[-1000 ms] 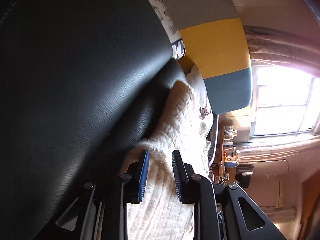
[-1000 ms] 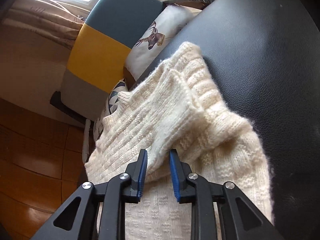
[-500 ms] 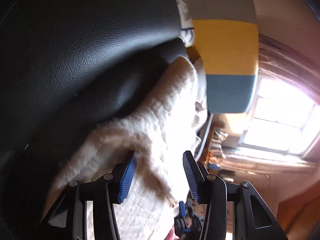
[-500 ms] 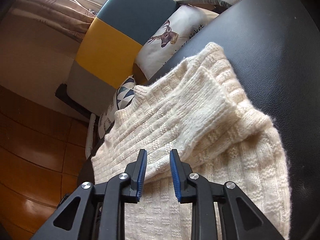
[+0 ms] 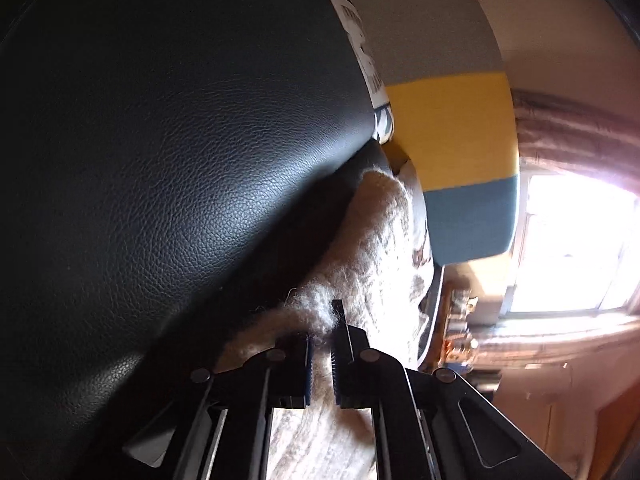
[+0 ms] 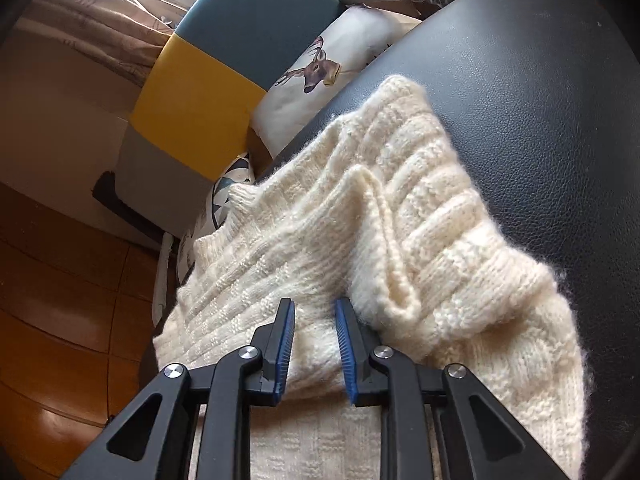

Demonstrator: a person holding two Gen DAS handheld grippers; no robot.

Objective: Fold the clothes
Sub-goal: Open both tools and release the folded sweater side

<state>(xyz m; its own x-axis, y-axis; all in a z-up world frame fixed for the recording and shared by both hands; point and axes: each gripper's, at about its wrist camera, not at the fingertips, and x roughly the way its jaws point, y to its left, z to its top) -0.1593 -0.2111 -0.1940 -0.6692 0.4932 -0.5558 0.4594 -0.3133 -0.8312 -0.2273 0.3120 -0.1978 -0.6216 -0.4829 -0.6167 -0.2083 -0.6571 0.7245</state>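
Observation:
A cream knitted sweater (image 6: 400, 208) lies bunched on a black leather surface (image 6: 540, 80), one layer folded over another with a ridge in the middle. My right gripper (image 6: 314, 308) is shut on the near edge of the upper fold. In the left wrist view the sweater (image 5: 372, 248) looks dim and fuzzy against the leather (image 5: 180, 140). My left gripper (image 5: 322, 328) is shut on a woolly edge of it, the blue pads close together with fibres sticking out between them.
Behind the leather surface stands a chair with a grey, yellow and teal back (image 6: 208, 92) (image 5: 452, 128). A white deer-print cushion (image 6: 320, 68) leans on it. Wooden floor (image 6: 60, 280) lies to the left, and a bright window (image 5: 572, 240) with curtains is beyond.
My left gripper opened wide half a second ago and has now shut on a sweater edge. The right gripper kept its hold while the fold bunched up slightly.

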